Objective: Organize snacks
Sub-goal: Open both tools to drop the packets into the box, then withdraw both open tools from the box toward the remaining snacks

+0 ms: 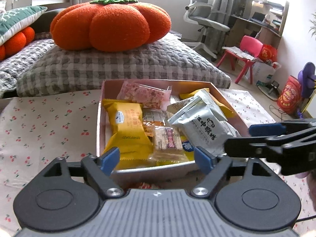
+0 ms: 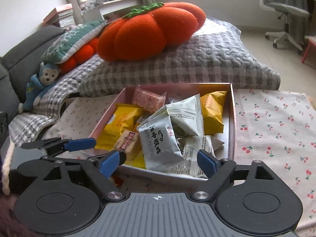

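Pink cardboard is forming the shallow box (image 1: 99, 118) that is sitting on the cherry-print cloth (image 1: 45, 118), and it is holding a heap of wrapped snacks. A yellow packet (image 1: 128, 130) is lying at its left, a pink-speckled packet (image 1: 144, 95) is leaning near the far wall, and a pale grey-green pouch (image 1: 203, 130) is resting on top toward the right, with a small clear-wrapped biscuit (image 1: 166, 141) lying between the yellow packet and the pouch.

Both tools are hovering at the box's near edge. The left gripper (image 1: 157, 158) is standing with its blue pads apart and nothing between them; the right gripper (image 2: 158, 161) is likewise spread wide and gripping nothing.

Beyond the box, a grey checked quilt (image 1: 122, 67) is carrying an orange pumpkin cushion (image 1: 110, 23). An office chair (image 1: 203, 19) and a pink child's chair (image 1: 244, 55) are standing on the floor farther back.
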